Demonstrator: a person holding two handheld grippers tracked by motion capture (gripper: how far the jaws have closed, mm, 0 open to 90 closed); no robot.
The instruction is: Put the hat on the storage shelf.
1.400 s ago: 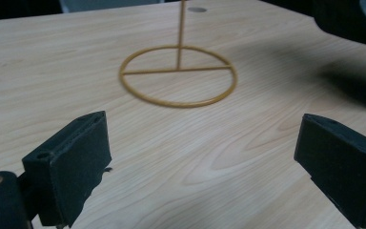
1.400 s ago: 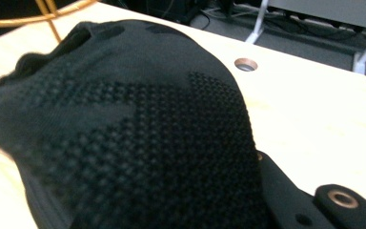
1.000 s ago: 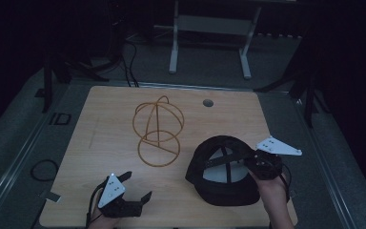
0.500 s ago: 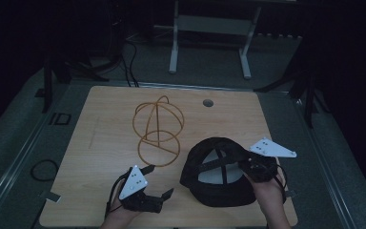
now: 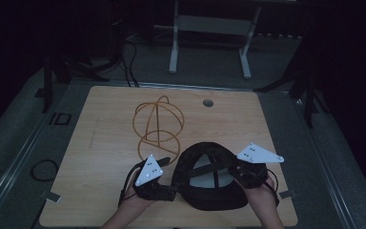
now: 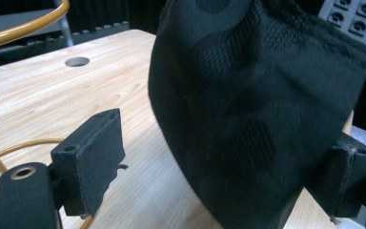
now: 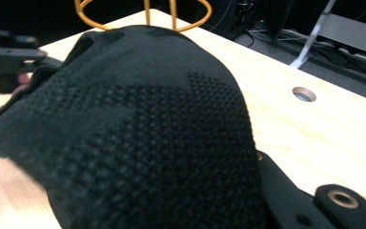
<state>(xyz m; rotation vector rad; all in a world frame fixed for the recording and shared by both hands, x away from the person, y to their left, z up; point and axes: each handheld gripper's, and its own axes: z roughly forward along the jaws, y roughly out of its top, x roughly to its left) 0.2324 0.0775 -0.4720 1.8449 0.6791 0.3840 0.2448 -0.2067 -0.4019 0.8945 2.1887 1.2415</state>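
A black knit cap lies upside down near the table's front edge, its pale lining showing. My right gripper is shut on the cap's right rim; in the right gripper view the cap covers all but one of the fingers. My left gripper is at the cap's left side. Its jaws stand open and wide apart, with the cap's fabric hanging between them, close to the right-hand jaw. An orange wire hat stand stands just behind the cap.
The wooden table has a round cable hole at the back centre. A metal frame stands on the floor beyond the table. Cables lie on the floor at the left.
My left gripper has moved right from the table's front left up to the cap's left side. The right gripper and the cap have shifted slightly left.
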